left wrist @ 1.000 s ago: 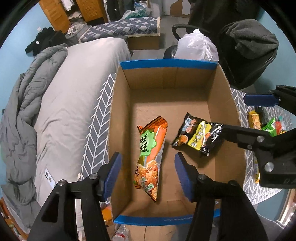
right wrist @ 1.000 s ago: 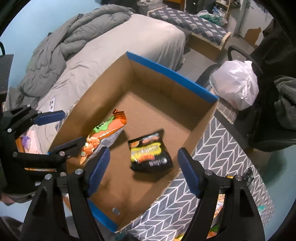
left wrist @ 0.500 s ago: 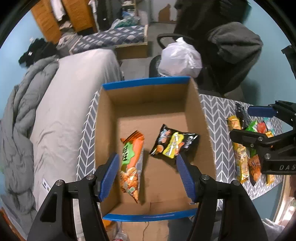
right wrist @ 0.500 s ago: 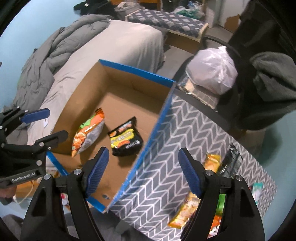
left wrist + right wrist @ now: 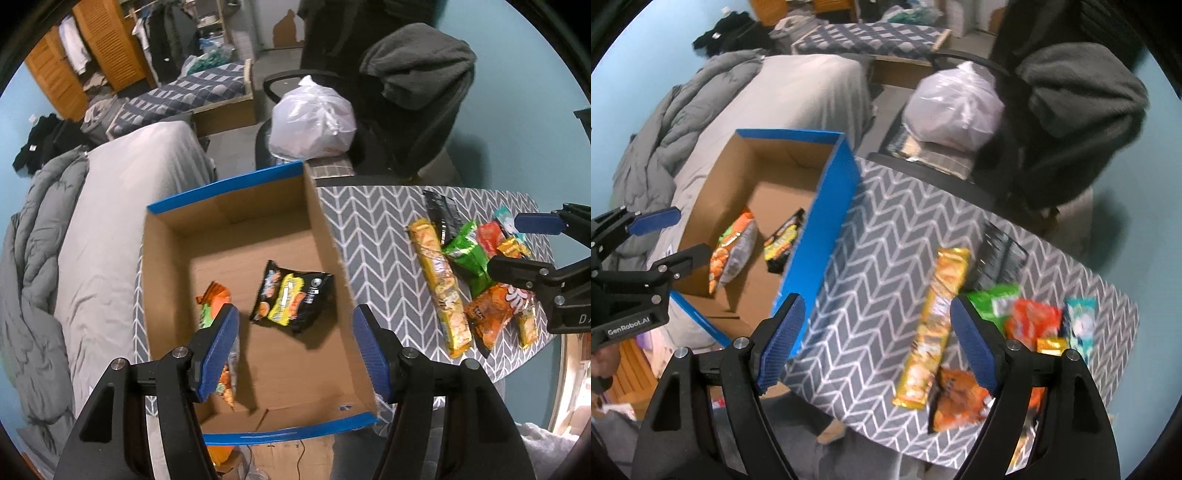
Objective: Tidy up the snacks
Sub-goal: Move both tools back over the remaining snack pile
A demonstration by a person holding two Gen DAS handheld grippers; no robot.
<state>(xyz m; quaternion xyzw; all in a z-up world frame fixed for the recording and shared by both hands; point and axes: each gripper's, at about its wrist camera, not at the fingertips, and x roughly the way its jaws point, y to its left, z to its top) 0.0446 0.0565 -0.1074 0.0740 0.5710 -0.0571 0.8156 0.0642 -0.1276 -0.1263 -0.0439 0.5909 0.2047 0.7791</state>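
Left wrist: left gripper (image 5: 295,350) spread, empty, over cardboard box (image 5: 325,236) holding black snack packet (image 5: 290,295) and orange packet (image 5: 212,299).

Right wrist: right gripper (image 5: 875,343) spread, jaws just widened, nothing between; beneath, long yellow packet (image 5: 934,325) lies on chevron tablecloth (image 5: 879,258) beside the box.

Black hand-held gripper (image 5: 295,350), blue ribbed pads (image 5: 218,350), silver screws

The left black two-finger gripper with blue pads (image 5: 295,343) points steeply down, jaws apart and empty. The right black gripper with blue pads (image 5: 877,341) points down too; its jaws have just been opening, with nothing between them.
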